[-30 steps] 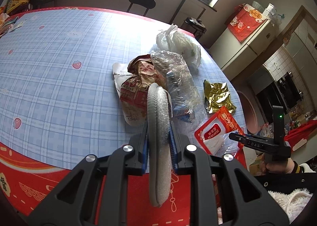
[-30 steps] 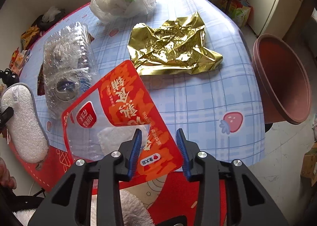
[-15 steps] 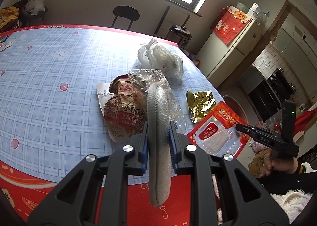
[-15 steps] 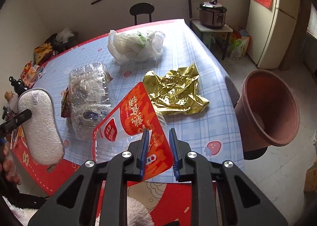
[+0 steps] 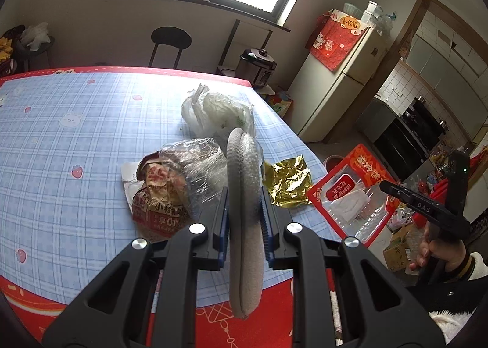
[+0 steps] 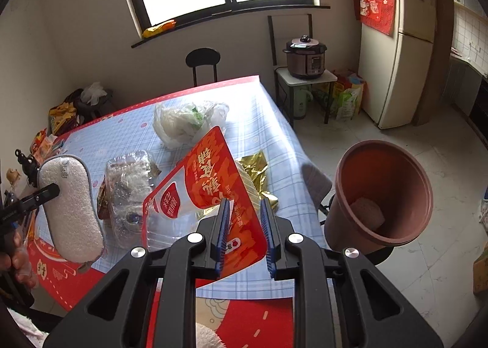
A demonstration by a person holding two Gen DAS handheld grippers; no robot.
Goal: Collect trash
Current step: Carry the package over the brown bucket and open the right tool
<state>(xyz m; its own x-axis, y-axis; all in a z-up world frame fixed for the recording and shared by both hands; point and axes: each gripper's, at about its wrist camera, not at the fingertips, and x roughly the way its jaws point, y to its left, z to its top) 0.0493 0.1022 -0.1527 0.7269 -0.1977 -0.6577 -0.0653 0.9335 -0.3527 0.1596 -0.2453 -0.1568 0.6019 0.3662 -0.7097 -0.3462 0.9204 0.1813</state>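
Observation:
My left gripper [image 5: 244, 211] is shut on a grey-edged white sponge [image 5: 244, 195], held above the table's near edge; the sponge also shows in the right wrist view [image 6: 71, 204]. My right gripper [image 6: 244, 220] is shut on a red snack pouch [image 6: 210, 183] and holds it tilted up above the table; the pouch also shows in the left wrist view [image 5: 347, 192]. On the table lie a crumpled clear plastic container [image 5: 195, 165], a brown paper wrapper [image 5: 158, 195], a gold foil wrapper [image 5: 286, 177] and a white plastic bag [image 5: 216, 113].
A brown trash bin [image 6: 381, 192] stands off the table's right edge, with a pale lump inside. The table has a blue checked cloth [image 5: 61, 140] with red borders. A stool [image 6: 202, 61], a rice cooker [image 6: 305, 55] and a fridge [image 6: 402, 43] stand beyond.
My right gripper shut on the red pouch and lifted it off the table. Both grippers rose and tilted up, so more of the room shows. The sponge stays held.

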